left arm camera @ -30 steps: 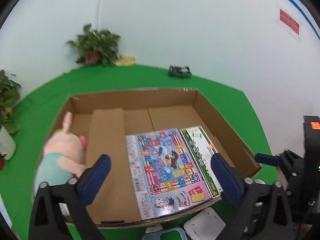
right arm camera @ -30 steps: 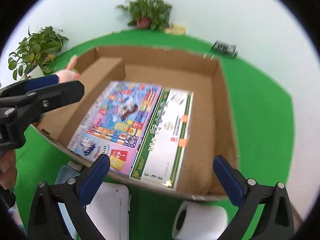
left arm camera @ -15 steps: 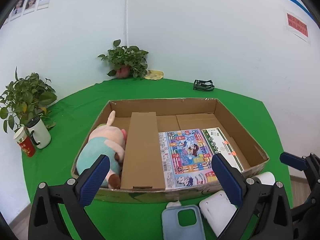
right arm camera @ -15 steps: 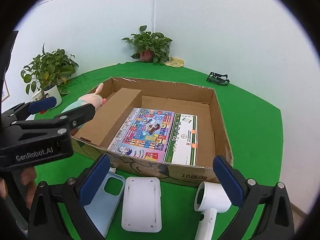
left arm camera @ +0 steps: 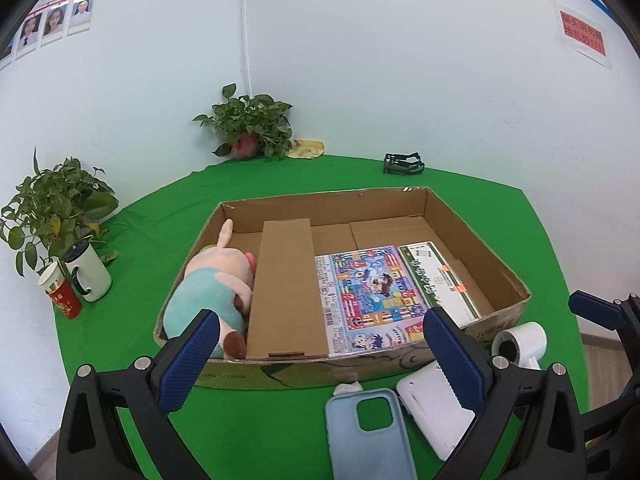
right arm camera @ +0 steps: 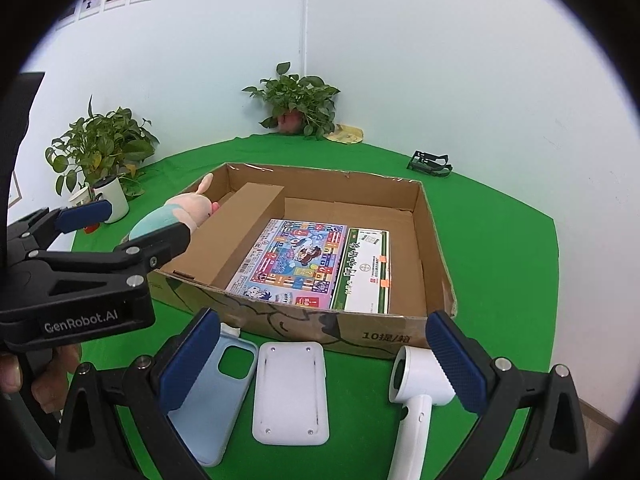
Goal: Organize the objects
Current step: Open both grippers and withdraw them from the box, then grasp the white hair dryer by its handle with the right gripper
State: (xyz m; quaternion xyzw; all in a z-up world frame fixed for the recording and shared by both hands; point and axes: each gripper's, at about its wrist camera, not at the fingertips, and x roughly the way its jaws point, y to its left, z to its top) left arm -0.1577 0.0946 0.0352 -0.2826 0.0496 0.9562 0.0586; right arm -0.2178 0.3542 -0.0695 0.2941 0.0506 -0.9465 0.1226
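An open cardboard box (left arm camera: 480,236) (right arm camera: 434,248) on the green table holds a plush pig (left arm camera: 212,284) (right arm camera: 176,212), a long cardboard carton (left arm camera: 286,288) (right arm camera: 236,236), a colourful game box (left arm camera: 370,290) (right arm camera: 296,258) and a green-and-white box (left arm camera: 438,276) (right arm camera: 366,270). In front of it lie a light blue phone case (left arm camera: 370,436) (right arm camera: 218,392), a white flat device (left arm camera: 434,408) (right arm camera: 290,392) and a white hair dryer (left arm camera: 520,342) (right arm camera: 418,396). My left gripper (left arm camera: 320,354) and right gripper (right arm camera: 322,352) are both open and empty above these loose items.
Potted plants (left arm camera: 250,128) (left arm camera: 52,208) stand at the back and left. A white mug (left arm camera: 88,272) and a red cup (left arm camera: 60,296) sit at the left. A black clip-like object (left arm camera: 402,163) lies at the back right. The table edge runs at the right.
Both grippers have pulled back and up from over the box. The phone case, white device and hair dryer have come into view in front of the box.
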